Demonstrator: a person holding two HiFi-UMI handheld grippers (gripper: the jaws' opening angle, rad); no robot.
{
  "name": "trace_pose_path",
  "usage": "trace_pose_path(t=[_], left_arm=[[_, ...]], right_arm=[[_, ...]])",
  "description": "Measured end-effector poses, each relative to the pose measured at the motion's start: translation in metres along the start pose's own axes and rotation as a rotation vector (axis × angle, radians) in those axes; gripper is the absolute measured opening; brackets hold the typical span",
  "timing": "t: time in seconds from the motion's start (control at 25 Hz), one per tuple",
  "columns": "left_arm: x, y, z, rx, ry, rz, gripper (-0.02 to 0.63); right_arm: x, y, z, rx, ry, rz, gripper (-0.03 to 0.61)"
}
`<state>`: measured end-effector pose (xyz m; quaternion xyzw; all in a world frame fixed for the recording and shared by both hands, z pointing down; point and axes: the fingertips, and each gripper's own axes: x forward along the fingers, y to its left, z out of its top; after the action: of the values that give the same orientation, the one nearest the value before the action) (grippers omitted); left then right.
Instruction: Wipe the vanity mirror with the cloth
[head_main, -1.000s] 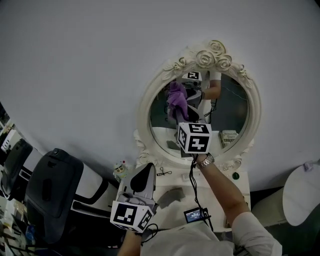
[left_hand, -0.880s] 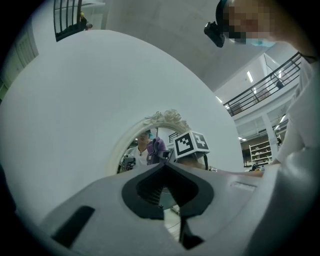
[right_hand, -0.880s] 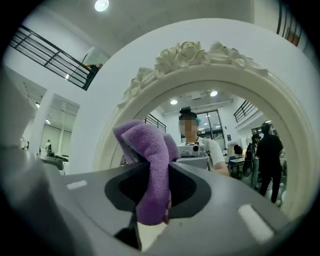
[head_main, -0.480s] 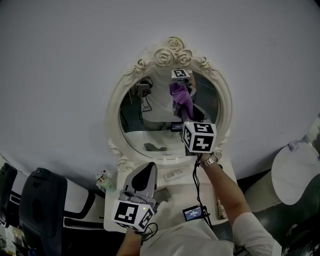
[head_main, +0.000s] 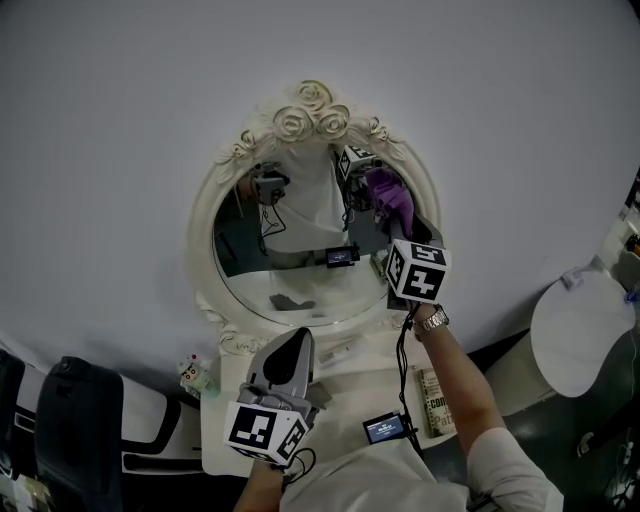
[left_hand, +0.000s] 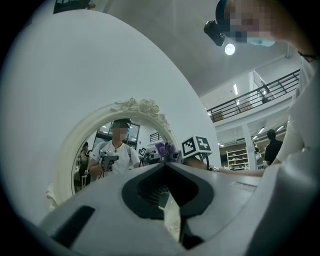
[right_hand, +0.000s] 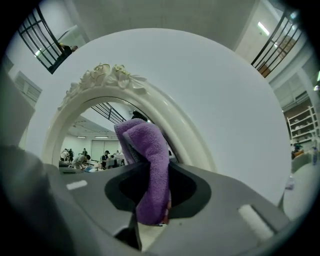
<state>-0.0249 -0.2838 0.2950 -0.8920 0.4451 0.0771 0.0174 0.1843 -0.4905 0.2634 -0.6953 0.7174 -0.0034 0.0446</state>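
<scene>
The right gripper (head_main: 393, 225) pinches a purple cloth (head_main: 388, 192) and holds it up at the right side of the vanity mirror (head_main: 285, 250), just inside the carved white frame. The left gripper (head_main: 295, 340) hangs low before the mirror's bottom edge, above the white surface (head_main: 345, 395), its jaws pressed together on nothing. A small toy figure (head_main: 195, 375) stands at the surface's left end.
</scene>
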Motion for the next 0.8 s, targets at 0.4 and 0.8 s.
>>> trace_pose_path(t=[0.4,0.8], left_arm=[[-0.007,0.003,-0.007,-0.007,0.021,0.006,0.006],[-0.06,0.041,-0.002,0.017,0.026,0.195,0.006]], right_arm=[[-0.015,0.003,-0.006,0.037,-0.046,-0.027,0.106],[-0.032,0.182,-0.036,0.064,-0.024,0.373,0.106]])
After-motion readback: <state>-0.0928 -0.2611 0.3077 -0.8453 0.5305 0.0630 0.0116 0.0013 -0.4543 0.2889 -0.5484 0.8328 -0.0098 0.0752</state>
